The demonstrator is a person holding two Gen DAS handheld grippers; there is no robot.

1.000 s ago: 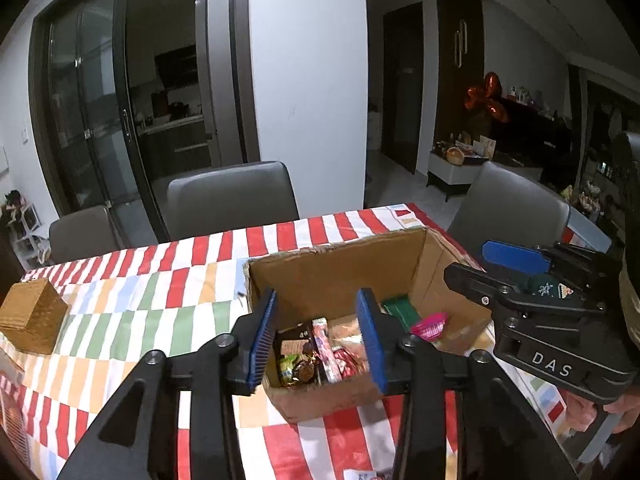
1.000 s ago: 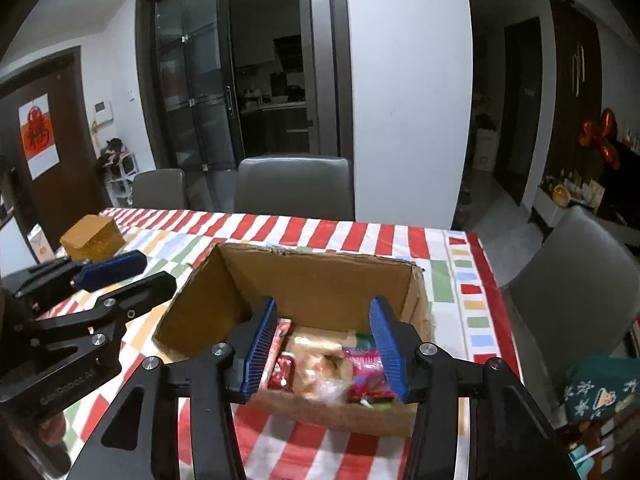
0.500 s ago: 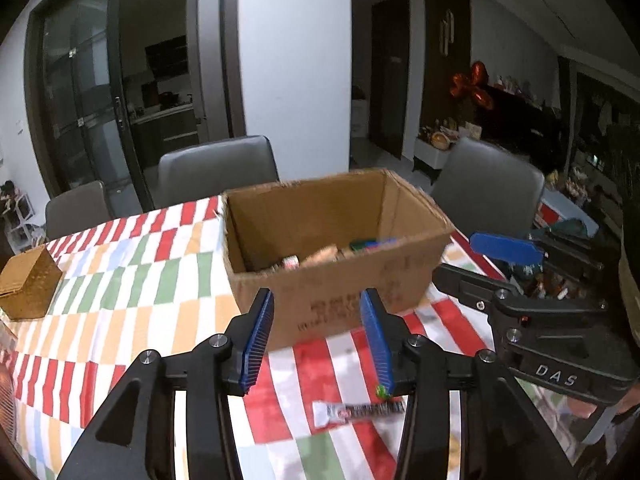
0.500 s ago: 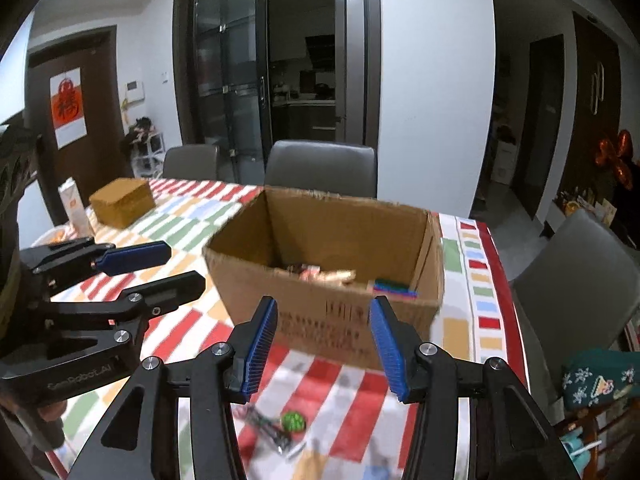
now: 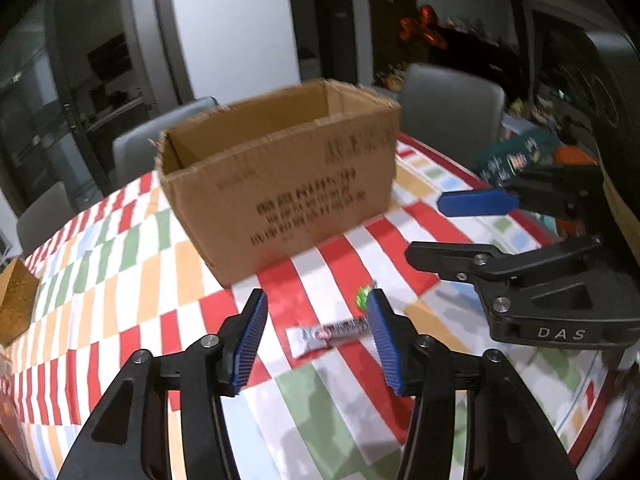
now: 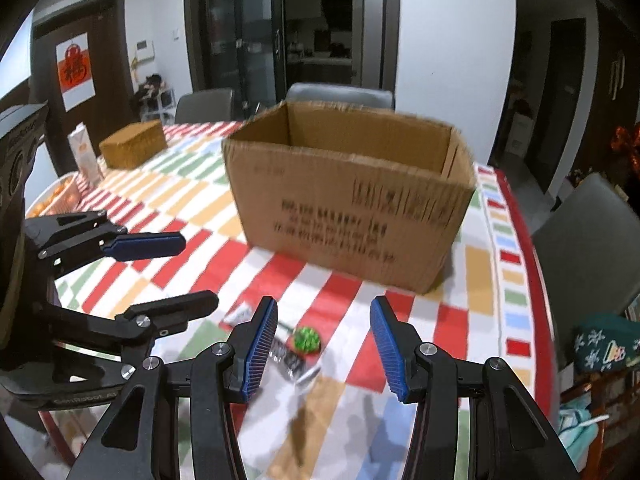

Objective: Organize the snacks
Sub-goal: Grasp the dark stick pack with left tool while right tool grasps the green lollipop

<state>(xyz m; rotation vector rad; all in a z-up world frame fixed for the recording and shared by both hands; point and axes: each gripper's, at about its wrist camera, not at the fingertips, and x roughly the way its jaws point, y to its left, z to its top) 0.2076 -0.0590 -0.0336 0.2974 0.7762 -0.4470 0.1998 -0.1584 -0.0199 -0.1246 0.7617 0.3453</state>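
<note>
A brown cardboard box [image 5: 280,176] stands on the striped tablecloth; its contents are hidden from this low angle. It also shows in the right wrist view [image 6: 352,196]. A long dark snack bar [image 5: 326,335] and a small green round candy [image 5: 363,296] lie on the cloth in front of the box. My left gripper [image 5: 318,342] is open and empty, low over the bar. My right gripper [image 6: 324,346] is open and empty, just above the green candy [image 6: 307,339] and the snack bar [image 6: 290,360]. Each gripper shows in the other's view: the right one [image 5: 460,224], the left one [image 6: 180,272].
A wicker box [image 6: 134,144] and a carton [image 6: 84,156] stand at the table's far left, with a plate of oranges [image 6: 52,196]. Grey chairs [image 5: 448,108] ring the table. A green bag [image 6: 604,346] sits off the right edge.
Both grippers have dropped and pulled back from above the box to low over the cloth in front of it. The bar and the candy now lie between the jaws.
</note>
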